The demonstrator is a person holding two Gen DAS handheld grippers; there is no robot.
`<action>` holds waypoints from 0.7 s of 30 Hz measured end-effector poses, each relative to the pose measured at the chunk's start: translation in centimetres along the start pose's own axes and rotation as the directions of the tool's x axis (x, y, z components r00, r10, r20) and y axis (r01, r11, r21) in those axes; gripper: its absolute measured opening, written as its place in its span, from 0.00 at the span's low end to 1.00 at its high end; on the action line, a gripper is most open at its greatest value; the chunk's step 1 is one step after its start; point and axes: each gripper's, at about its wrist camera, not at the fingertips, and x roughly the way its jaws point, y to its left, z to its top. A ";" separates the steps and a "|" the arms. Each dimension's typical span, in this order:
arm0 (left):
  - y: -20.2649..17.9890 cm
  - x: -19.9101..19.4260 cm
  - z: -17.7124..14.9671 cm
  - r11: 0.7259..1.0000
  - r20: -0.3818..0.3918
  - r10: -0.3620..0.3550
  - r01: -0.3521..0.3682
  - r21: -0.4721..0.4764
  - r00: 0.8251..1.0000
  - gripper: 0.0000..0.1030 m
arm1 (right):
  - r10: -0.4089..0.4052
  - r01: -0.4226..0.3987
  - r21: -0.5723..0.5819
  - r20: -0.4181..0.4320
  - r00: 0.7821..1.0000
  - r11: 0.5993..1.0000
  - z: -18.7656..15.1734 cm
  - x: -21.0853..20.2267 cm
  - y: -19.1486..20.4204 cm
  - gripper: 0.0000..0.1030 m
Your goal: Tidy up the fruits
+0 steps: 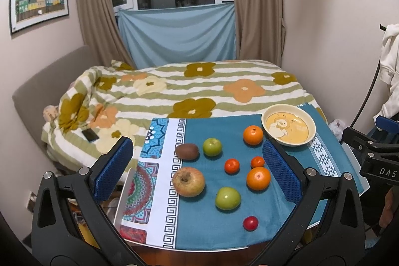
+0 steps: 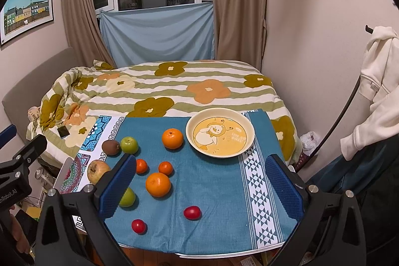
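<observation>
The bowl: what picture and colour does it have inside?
The bowl is cream with a white duck on yellow, clearest in the right wrist view.

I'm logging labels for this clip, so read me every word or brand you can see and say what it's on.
"DAS": cut off at the frame edge, on the right hand-held gripper body.
"nRobot.AI": start cut off, on the left hand-held gripper body.
Bowl: small lettering beside the duck, too blurred to read.
</observation>
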 end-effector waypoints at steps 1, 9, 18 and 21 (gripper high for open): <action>0.0 0.0 0.0 1.000 0.000 0.000 0.000 0.000 1.000 1.00 | 0.000 0.000 0.000 -0.001 1.000 1.000 0.0 0.0 0.0 1.00; 0.0 0.0 0.0 1.000 -0.002 0.001 -0.001 0.000 1.000 1.00 | 0.000 0.000 0.000 -0.003 1.000 1.000 0.0 0.1 -0.1 1.00; -0.1 0.1 -0.2 1.000 -0.003 0.004 -0.004 0.000 1.000 1.00 | 0.001 -0.001 0.003 -0.005 1.000 1.000 -0.6 0.3 0.1 1.00; 0.0 0.0 -0.5 1.000 -0.004 0.006 -0.006 -0.003 1.000 1.00 | 0.001 -0.001 0.003 -0.005 1.000 1.000 -0.6 0.2 0.0 1.00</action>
